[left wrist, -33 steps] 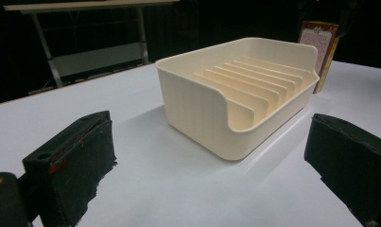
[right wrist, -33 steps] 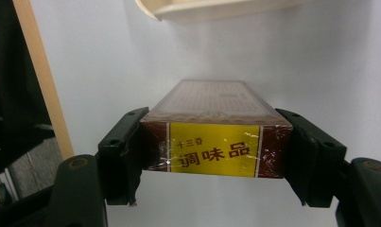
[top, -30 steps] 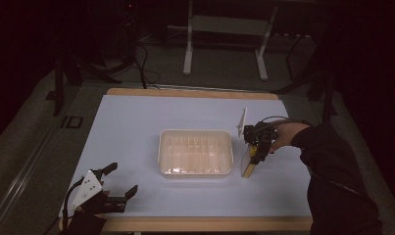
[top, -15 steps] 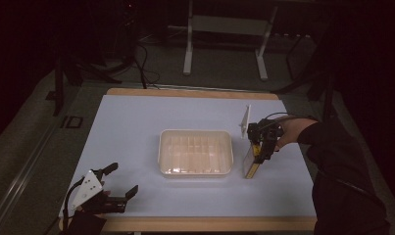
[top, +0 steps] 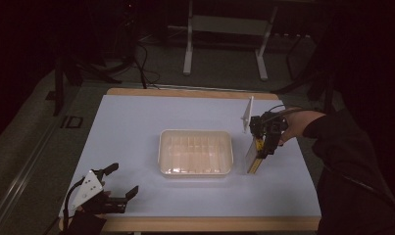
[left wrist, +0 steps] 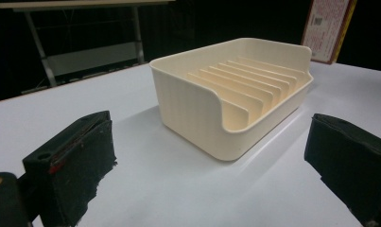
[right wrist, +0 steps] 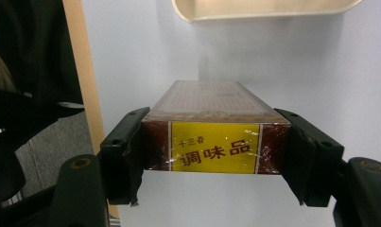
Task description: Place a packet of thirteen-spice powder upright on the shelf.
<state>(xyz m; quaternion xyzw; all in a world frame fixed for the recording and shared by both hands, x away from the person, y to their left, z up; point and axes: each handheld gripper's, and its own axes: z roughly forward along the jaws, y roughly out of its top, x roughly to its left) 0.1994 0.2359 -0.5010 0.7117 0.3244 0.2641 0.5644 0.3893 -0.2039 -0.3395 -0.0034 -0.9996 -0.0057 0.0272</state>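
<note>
Two tools | right tool [top: 258,155] clamps box [right wrist: 212,135], seemingly tilted | left tool [top: 121,183] level

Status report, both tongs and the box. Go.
Right tongs shut on seasoning box, box tilted up beside the slotted tray. Left tongs open, empty, near table corner. Nothing between box and tray.

Cream ribbed tray [left wrist: 235,94] between parted tool [left wrist: 212,156] jaws

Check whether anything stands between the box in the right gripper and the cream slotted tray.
Nothing visible does. The box, clamped by the right gripper, hangs just right of the tray, with bare table between.
</note>
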